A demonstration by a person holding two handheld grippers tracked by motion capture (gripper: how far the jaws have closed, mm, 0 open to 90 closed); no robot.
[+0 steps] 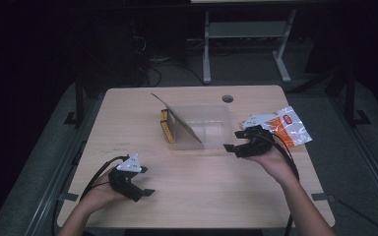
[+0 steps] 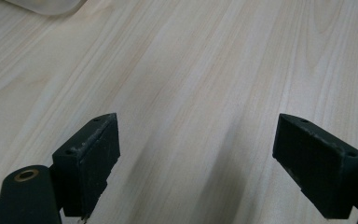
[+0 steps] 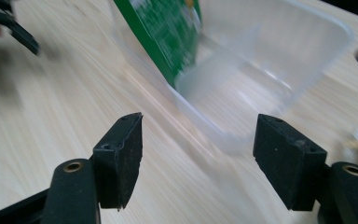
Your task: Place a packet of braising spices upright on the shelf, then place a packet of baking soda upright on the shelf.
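A clear plastic tub (image 1: 211, 129) stands at the middle of the wooden table (image 1: 128, 118). A green printed board (image 1: 176, 117) leans in it, its top edge tilted to the left. A yellow strip (image 1: 166, 129) rests against the tub's left outer side. My right gripper (image 1: 234, 140) is open just right of the tub's near right corner. In the right gripper view the tub (image 3: 265, 56) and the green board (image 3: 165, 32) lie just beyond the open right gripper (image 3: 198, 126). My left gripper (image 1: 145, 181) is open over bare wood near the front left, and the left gripper (image 2: 198, 128) holds nothing.
An orange and white plastic bag (image 1: 281, 127) lies at the table's right, behind the right hand. A round cable hole (image 1: 227, 98) sits near the far edge. Table legs and cables stand on the dark floor beyond. A tub corner (image 2: 46, 4) peeks in at the top left.
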